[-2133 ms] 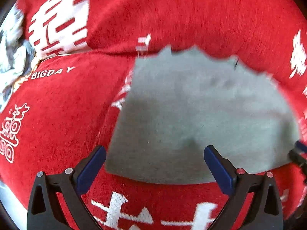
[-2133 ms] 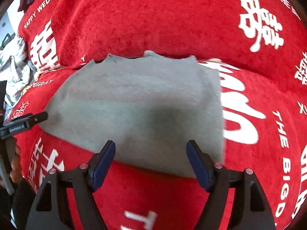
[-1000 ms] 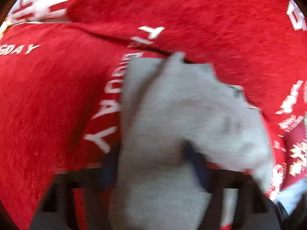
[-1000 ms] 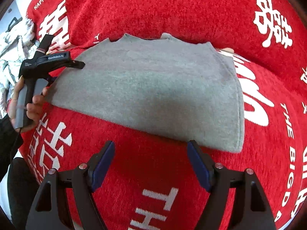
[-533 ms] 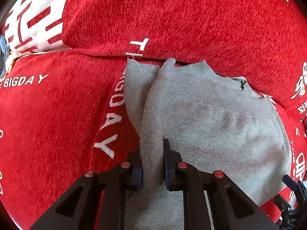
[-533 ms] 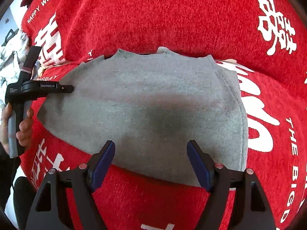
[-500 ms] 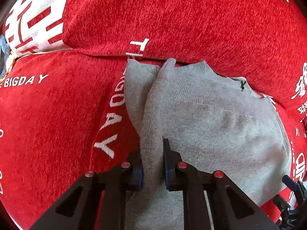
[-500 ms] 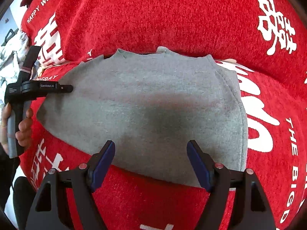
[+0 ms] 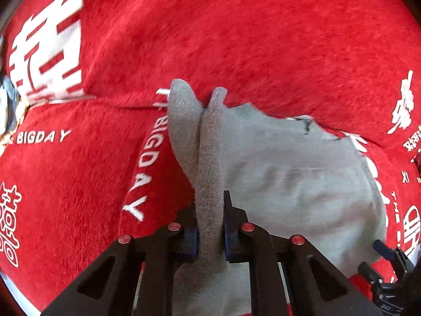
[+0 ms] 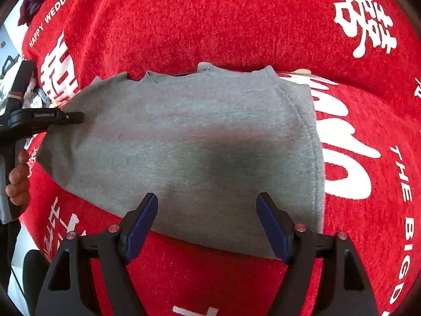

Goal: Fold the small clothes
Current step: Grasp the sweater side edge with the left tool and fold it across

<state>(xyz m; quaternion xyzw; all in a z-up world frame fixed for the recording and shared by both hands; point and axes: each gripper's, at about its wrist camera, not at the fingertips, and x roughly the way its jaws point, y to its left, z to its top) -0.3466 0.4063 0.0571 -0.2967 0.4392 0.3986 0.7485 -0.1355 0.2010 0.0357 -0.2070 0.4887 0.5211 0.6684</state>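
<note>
A gray sweater (image 10: 189,147) lies spread on a red blanket (image 10: 210,21), its collar edge at the fold where the blanket rises at the back.

The left wrist view shows what the right one cannot: the left claw (image 9: 210,218) is closed on a raised ridge of the sweater's (image 9: 289,179) left edge, cloth pinched between its two pads and standing up in a fold toward the blanket's (image 9: 236,31) crease. The right wrist view shows that claw (image 10: 71,117) only from the side, with the person's fingers (image 10: 17,181) on its handle at the blanket's left edge.

The right claw (image 10: 206,223) is wide open, hovering over the sweater's near hem, touching nothing that can be seen. In the left view only part of it (image 9: 386,271) shows at the lower right corner.

Readable on the blanket: "HAPPY WEDDING", "BIGDAY", "THE BIG", plus large white Chinese characters. The small label on the left claw is too blurred to read.
</note>
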